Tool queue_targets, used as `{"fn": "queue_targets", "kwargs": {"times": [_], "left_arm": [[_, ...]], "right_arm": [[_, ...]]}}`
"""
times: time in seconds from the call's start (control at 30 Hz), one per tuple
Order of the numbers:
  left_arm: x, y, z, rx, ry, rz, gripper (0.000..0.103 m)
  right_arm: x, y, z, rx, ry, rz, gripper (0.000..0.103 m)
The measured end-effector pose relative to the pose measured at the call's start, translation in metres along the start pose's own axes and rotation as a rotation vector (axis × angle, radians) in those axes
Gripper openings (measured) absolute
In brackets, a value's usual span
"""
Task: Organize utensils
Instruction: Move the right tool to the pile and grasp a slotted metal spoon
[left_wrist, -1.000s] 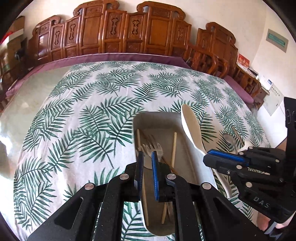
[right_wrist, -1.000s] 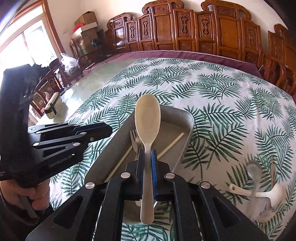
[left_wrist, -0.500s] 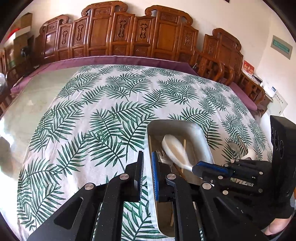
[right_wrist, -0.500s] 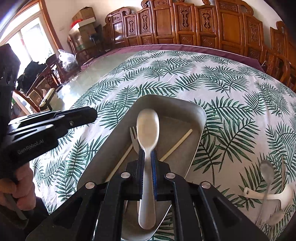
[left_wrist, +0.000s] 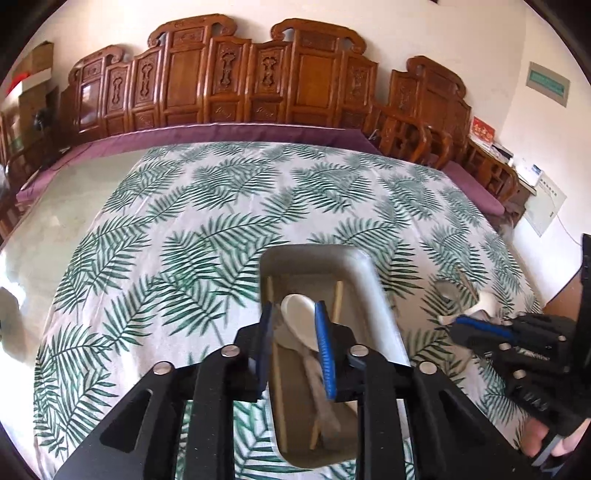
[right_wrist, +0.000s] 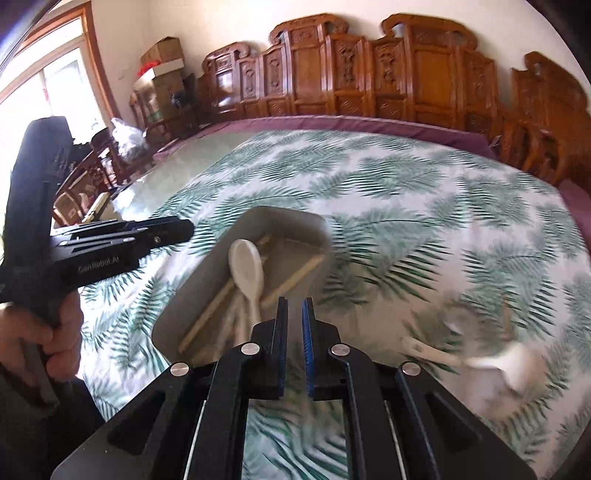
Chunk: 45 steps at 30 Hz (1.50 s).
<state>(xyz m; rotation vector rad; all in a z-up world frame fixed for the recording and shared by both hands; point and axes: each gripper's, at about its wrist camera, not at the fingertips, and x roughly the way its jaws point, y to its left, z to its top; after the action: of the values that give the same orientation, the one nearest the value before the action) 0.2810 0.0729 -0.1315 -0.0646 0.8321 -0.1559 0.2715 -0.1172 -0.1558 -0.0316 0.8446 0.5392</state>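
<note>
A grey tray (left_wrist: 373, 291) (right_wrist: 207, 273) lies on the palm-leaf cloth and holds a cream spoon (left_wrist: 301, 317) (right_wrist: 248, 269), wooden chopsticks (right_wrist: 291, 280) and a fork hidden under the spoon. My left gripper (left_wrist: 295, 325) is open and empty, hovering over the tray with the spoon lying below between its fingers. My right gripper (right_wrist: 294, 314) is slightly open and empty, pulled back just right of the tray's near end. White spoons (right_wrist: 498, 363) (left_wrist: 484, 304) lie loose on the cloth to the right.
Carved wooden chairs (left_wrist: 258, 85) line the far side of the table. A purple table edge (right_wrist: 369, 123) runs behind the cloth. Boxes and bags (right_wrist: 162, 66) stand at the far left by a window.
My right gripper let go of the cream spoon, which now lies in the tray, and pulled back to the right. My left gripper has opened over the tray.
</note>
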Motion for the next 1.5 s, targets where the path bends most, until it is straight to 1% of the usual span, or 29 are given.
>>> {"fn": "queue_targets", "kwargs": {"times": [0.03,0.07,0.23,0.33,0.37,0.43,0.5,0.6,0.63,0.7,0.77,0.87,1.13,1.23,1.33,1.5], "left_arm": [[-0.001,-0.005,0.0,0.005,0.0,-0.007,0.028],[-0.001,-0.009,-0.001,0.007,-0.001,-0.012,0.035],[-0.003,-0.037,-0.004,0.028,-0.006,-0.049,0.054],[-0.004,-0.057,-0.005,0.063,-0.006,-0.062,0.056],[-0.005,-0.062,-0.006,0.071,-0.008,-0.064,0.059],[-0.008,-0.074,-0.008,0.09,-0.015,-0.074,0.066],[-0.008,-0.083,-0.01,0.103,-0.015,-0.081,0.066],[-0.005,-0.095,-0.014,0.13,-0.003,-0.082,0.067],[-0.003,-0.099,-0.016,0.137,0.001,-0.082,0.067],[-0.001,-0.104,-0.018,0.14,0.003,-0.079,0.072],[0.002,-0.107,-0.02,0.141,0.007,-0.074,0.079],[0.005,-0.111,-0.021,0.149,0.011,-0.061,0.081],[0.004,-0.11,-0.021,0.142,0.012,-0.062,0.082],[0.003,-0.109,-0.02,0.138,0.012,-0.063,0.082],[0.0,-0.11,-0.019,0.14,0.005,-0.065,0.082],[-0.002,-0.115,-0.02,0.153,-0.001,-0.065,0.082]], "right_arm": [[-0.008,-0.007,-0.004,0.005,-0.002,-0.011,0.01],[-0.016,-0.015,-0.009,0.011,-0.003,-0.028,0.01],[-0.054,-0.063,-0.035,0.044,0.009,-0.135,0.01],[-0.068,-0.089,-0.05,0.064,0.018,-0.182,0.01],[-0.071,-0.096,-0.054,0.071,0.02,-0.191,0.01],[-0.076,-0.109,-0.063,0.095,0.026,-0.206,0.016],[-0.076,-0.118,-0.07,0.123,0.026,-0.208,0.017],[-0.069,-0.124,-0.076,0.146,0.037,-0.202,0.019],[-0.064,-0.124,-0.077,0.147,0.043,-0.197,0.021],[-0.051,-0.122,-0.077,0.14,0.059,-0.187,0.026],[-0.039,-0.118,-0.073,0.123,0.074,-0.183,0.028],[-0.013,-0.118,-0.065,0.109,0.112,-0.181,0.028],[0.04,-0.119,-0.049,0.091,0.214,-0.205,0.028],[0.05,-0.118,-0.047,0.081,0.245,-0.221,0.028],[0.057,-0.116,-0.044,0.054,0.257,-0.244,0.028],[0.062,-0.119,-0.039,0.091,0.276,-0.248,0.027]]}}
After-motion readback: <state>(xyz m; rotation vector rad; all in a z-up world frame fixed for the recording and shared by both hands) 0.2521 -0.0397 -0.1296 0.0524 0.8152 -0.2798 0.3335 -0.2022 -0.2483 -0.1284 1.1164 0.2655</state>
